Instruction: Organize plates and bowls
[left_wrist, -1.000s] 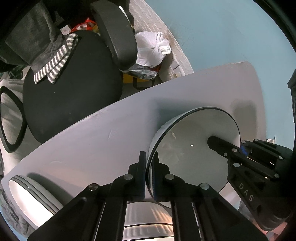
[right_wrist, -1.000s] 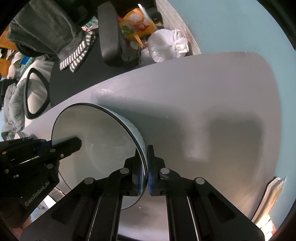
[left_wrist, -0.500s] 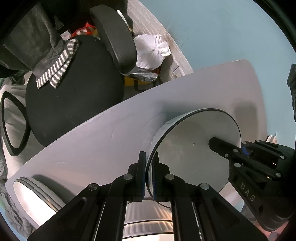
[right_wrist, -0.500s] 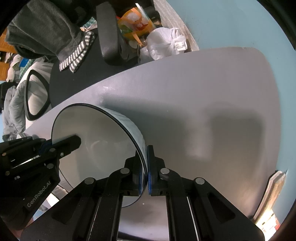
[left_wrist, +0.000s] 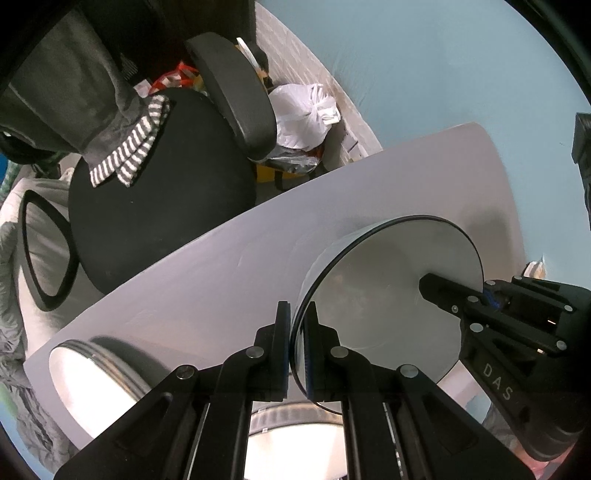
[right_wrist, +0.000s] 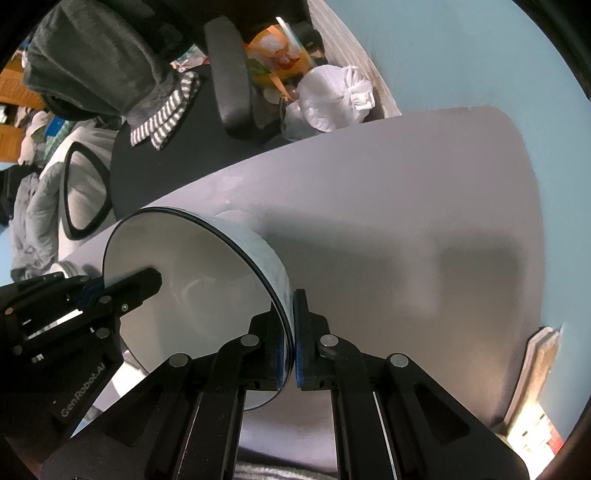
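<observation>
Pale grey bench (left_wrist: 207, 280) below me: I have the black-rimmed white bowl (left_wrist: 388, 295) held above it, left claw (left_wrist: 295, 314) and right claw (right_wrist: 293, 301) each clamped on opposite rims; stacked plates (left_wrist: 85, 369) sit near-left.

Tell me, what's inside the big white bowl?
Nothing: the bowl looks bare and white inside. Gripper fingers clamp its rim on both sides, covering small patches.

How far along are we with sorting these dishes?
Done: a stack of plates already sits at the near left of the white table.
In hand: the left tongs and the right tongs each clamp opposite rims of one white bowl, held over the table.
Left: set this bowl down; another dish waits below.
</observation>
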